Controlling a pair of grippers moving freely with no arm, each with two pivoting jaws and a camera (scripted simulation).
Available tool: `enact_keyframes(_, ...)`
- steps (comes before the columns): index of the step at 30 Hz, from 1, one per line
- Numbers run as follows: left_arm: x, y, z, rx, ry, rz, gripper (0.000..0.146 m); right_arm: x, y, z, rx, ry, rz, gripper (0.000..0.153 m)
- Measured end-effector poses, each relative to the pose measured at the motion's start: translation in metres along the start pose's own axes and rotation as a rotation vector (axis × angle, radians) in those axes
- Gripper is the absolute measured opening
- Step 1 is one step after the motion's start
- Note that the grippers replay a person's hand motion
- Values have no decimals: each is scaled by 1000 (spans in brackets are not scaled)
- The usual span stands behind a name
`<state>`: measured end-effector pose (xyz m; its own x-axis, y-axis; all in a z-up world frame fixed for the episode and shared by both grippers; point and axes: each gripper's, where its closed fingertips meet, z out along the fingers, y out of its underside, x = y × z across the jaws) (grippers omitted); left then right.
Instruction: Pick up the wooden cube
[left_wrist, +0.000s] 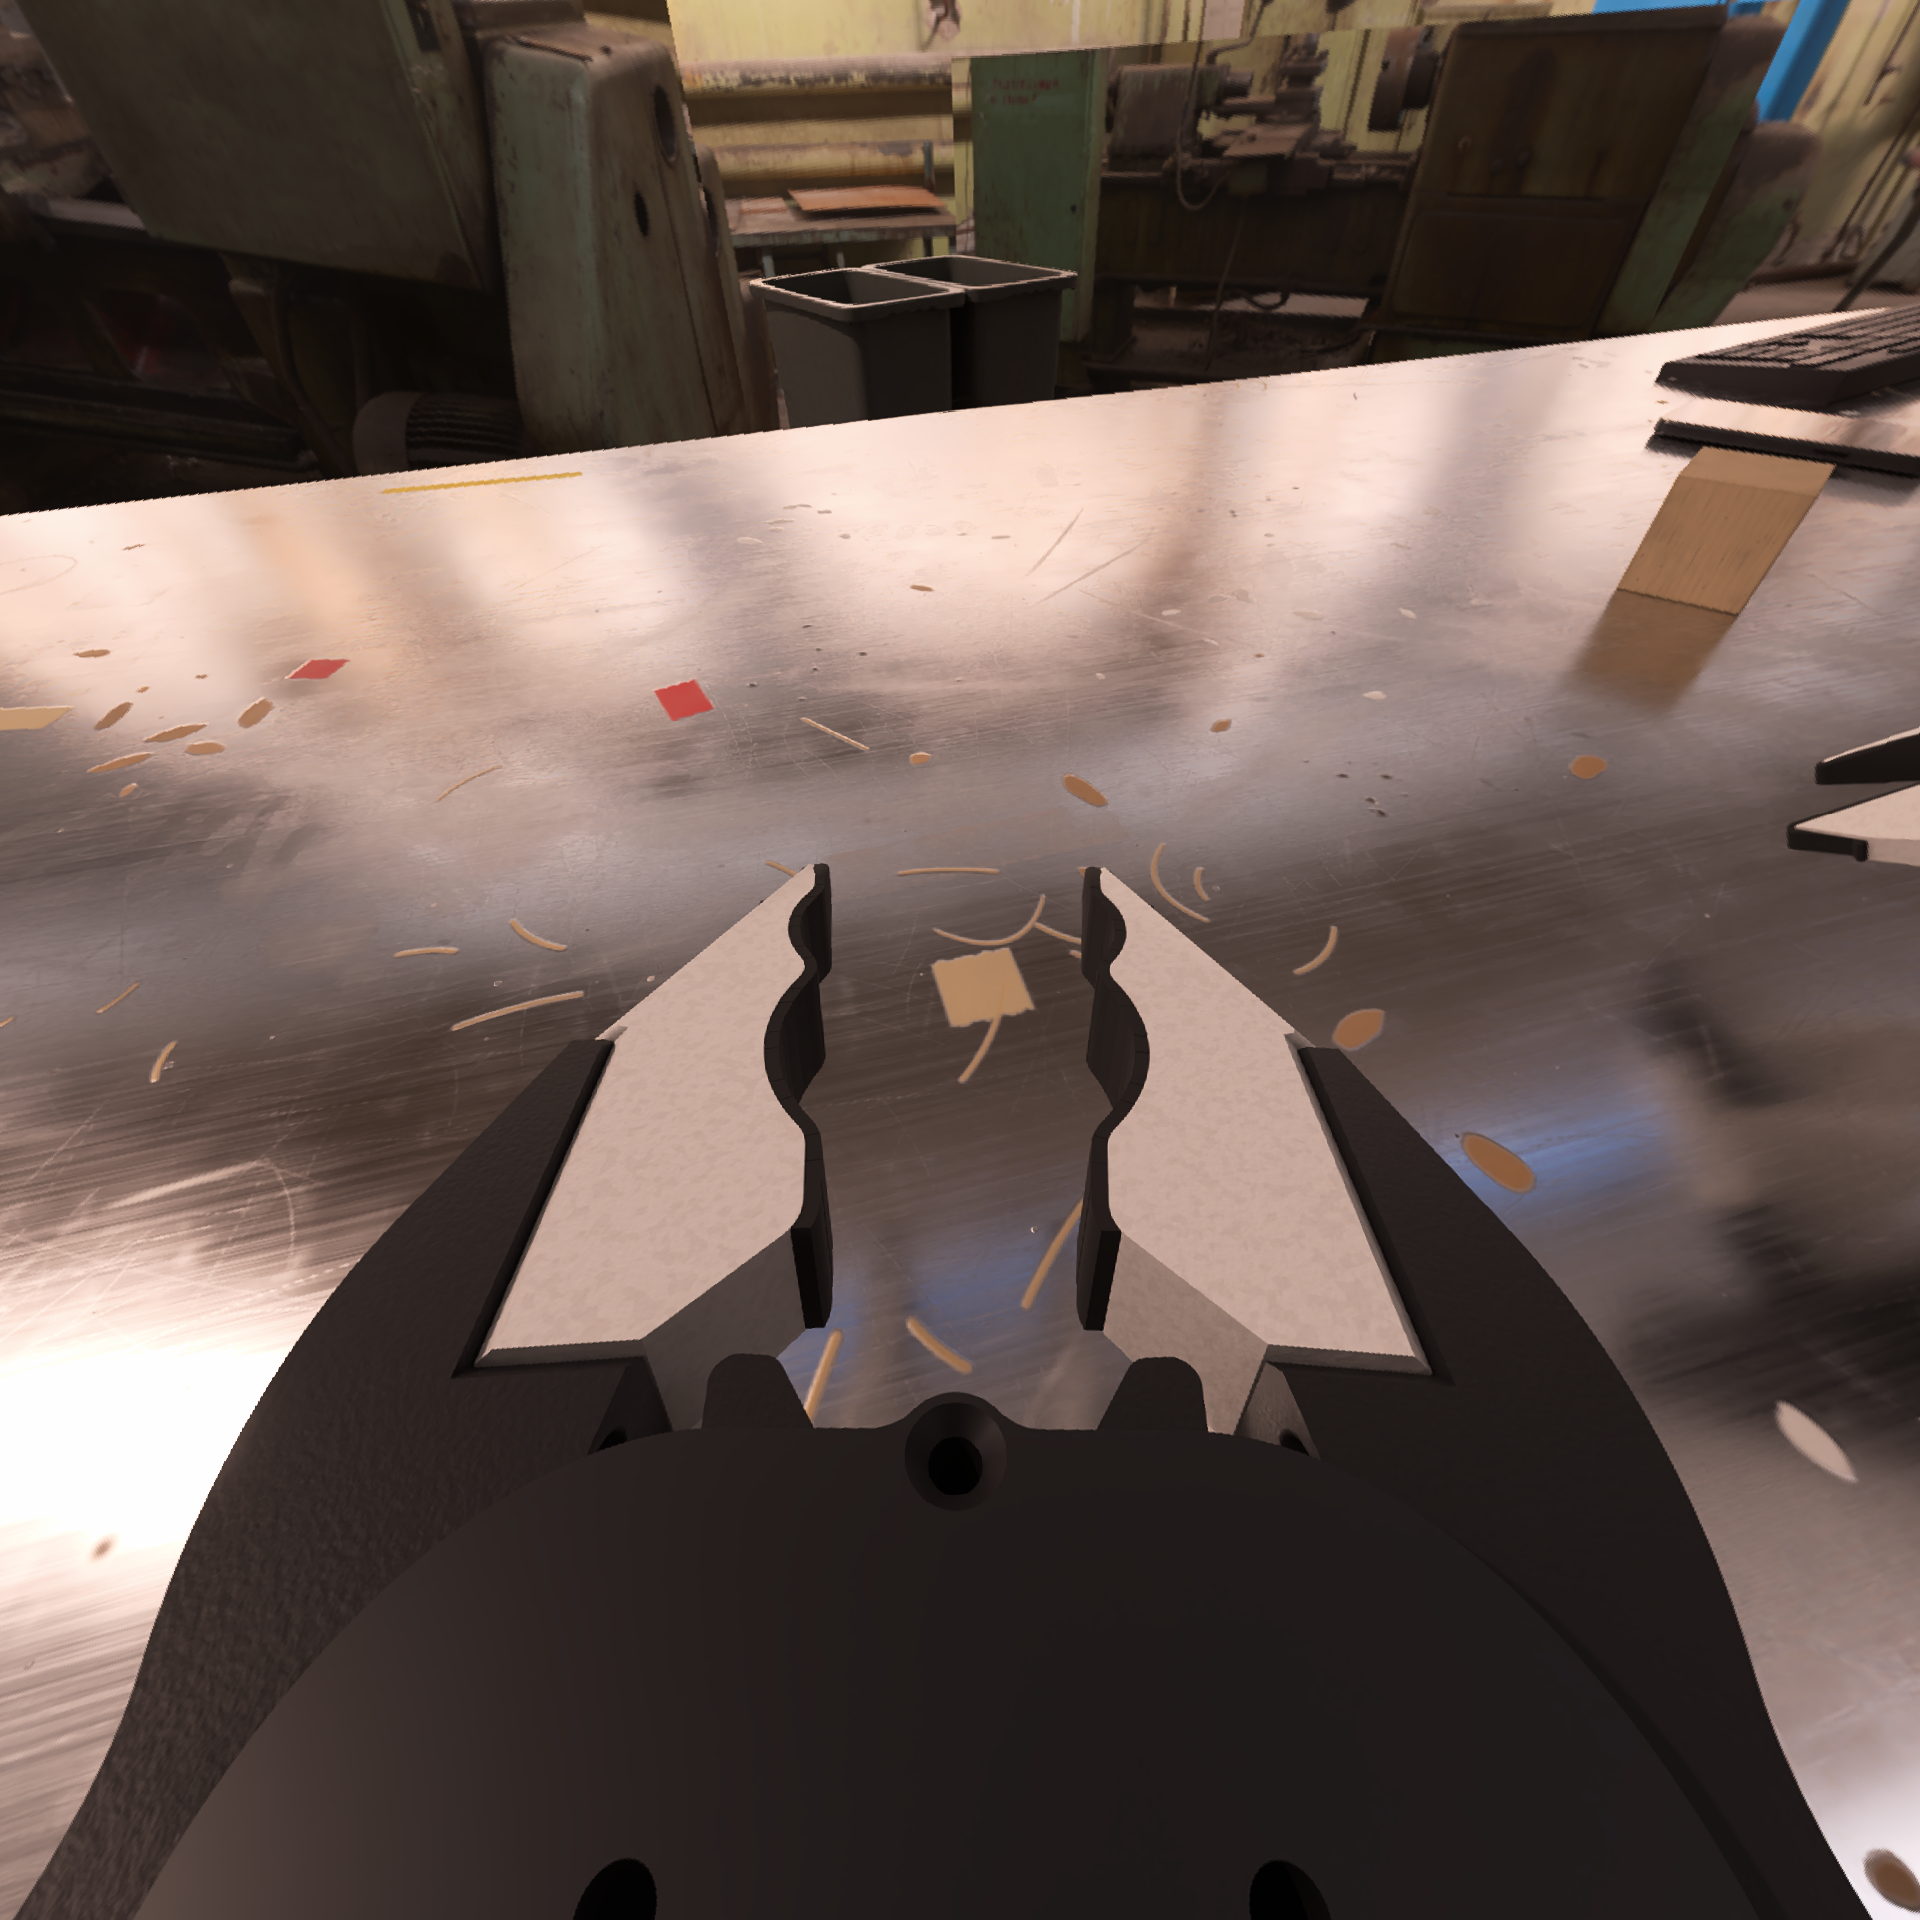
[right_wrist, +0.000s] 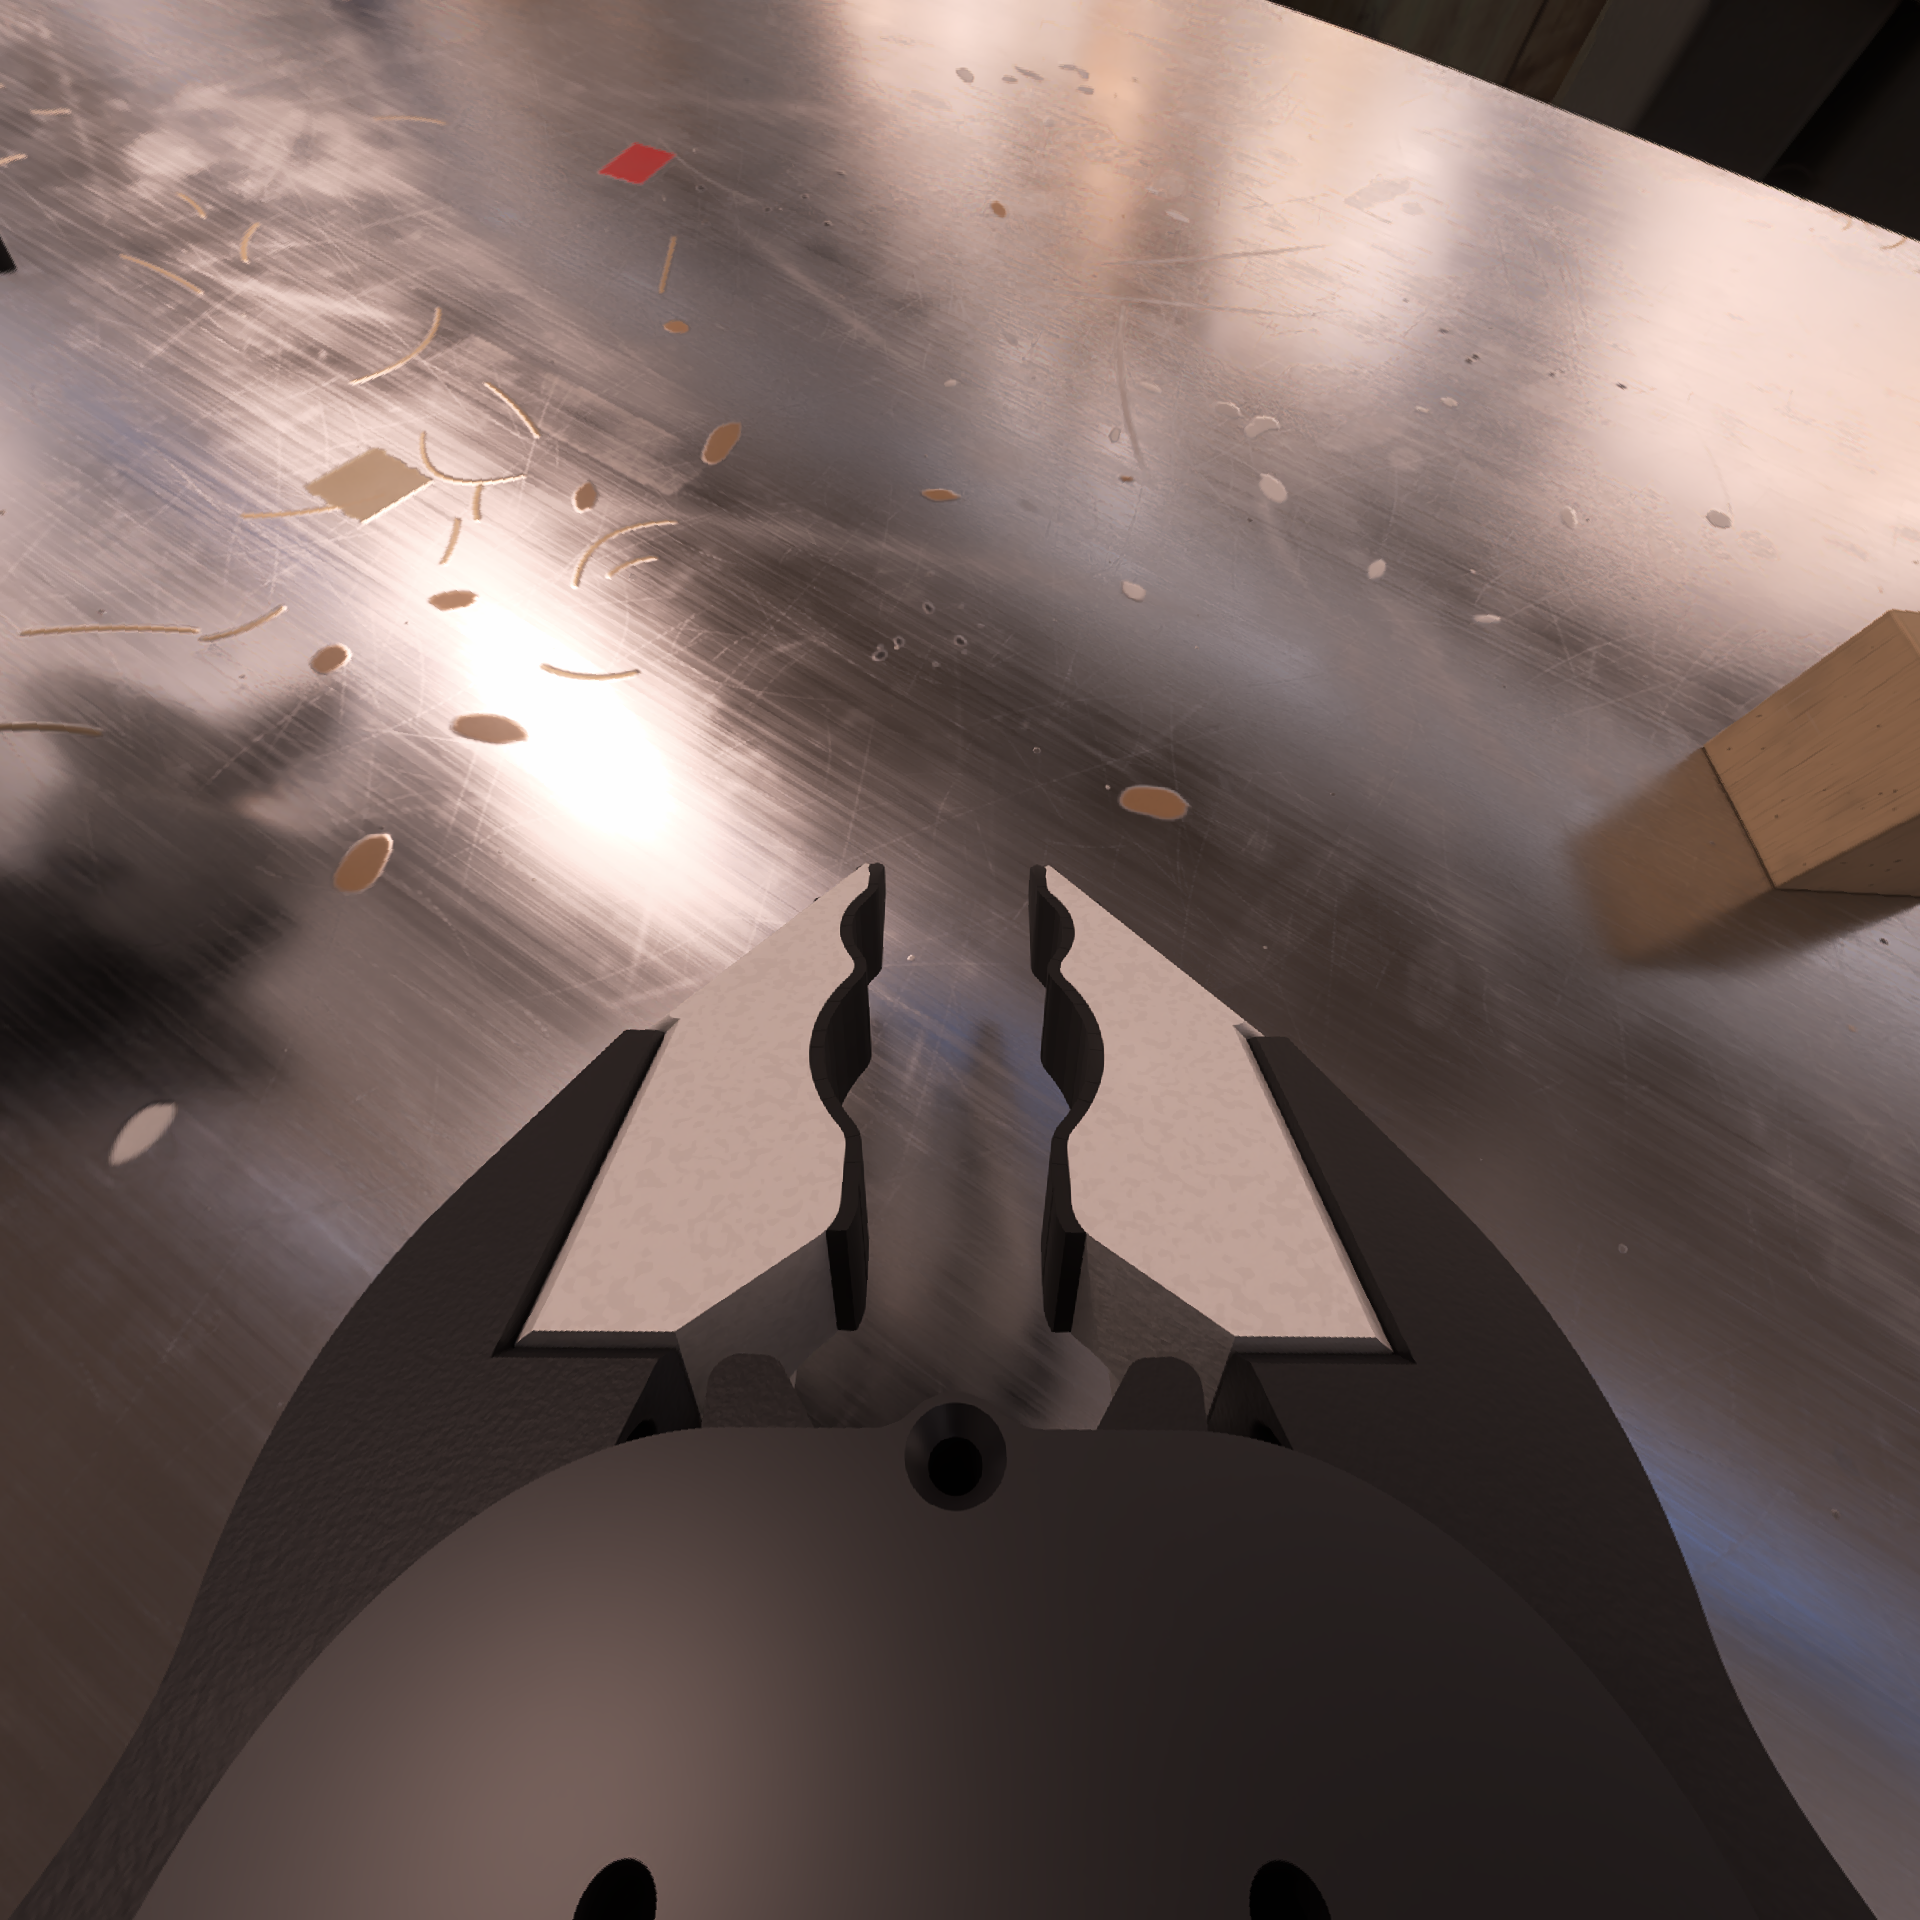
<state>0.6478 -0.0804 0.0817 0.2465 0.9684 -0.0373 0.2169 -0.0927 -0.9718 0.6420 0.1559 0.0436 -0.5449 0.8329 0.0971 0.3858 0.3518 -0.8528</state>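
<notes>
Your left gripper (left_wrist: 956, 883) has its jaws apart, and nothing sits between them. Through the gap you see only the shiny metal worktop (left_wrist: 1039, 623) and a small tan paper scrap (left_wrist: 981, 988) lying flat on it. Thin curls of wood shavings (left_wrist: 516, 1010) lie all around that scrap. Farther out there are two little red patches (left_wrist: 684, 700) on the metal.

Your right gripper (right_wrist: 956, 883) also has its jaws apart, with a slightly smaller gap, and it holds nothing. Under it you see bare, scratched metal.

The wooden cube (right_wrist: 1813, 779) rests on the worktop, off to the right of your right gripper and a bit ahead of its tips. It is not touching the jaws. In your left wrist view the cube shows far off at the upper right, and the tips of your right gripper poke in at the right edge, nearer than the cube.

Behind the cube lies a black keyboard (left_wrist: 1808, 358) near the far edge. Past the worktop stand two grey bins (left_wrist: 914, 332) side by side, with old green machines (left_wrist: 582, 208) around them.
</notes>
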Motion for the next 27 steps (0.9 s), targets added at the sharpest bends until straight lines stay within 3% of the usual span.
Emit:
enact_keyframes(13,15,-8,-9,-30,46,3,46,8,-1,-2,-16,-10,-21,28)
enact_keyframes(18,24,-1,-9,-41,57,78,46,96,-41,-15,-47,90,-32,38)
enact_keyframes(23,34,6,-6,-66,99,89,46,210,-52,15,-381,80,13,61)
enact_keyframes(27,34,6,-5,-65,94,115,46,247,-33,38,-617,11,62,71)
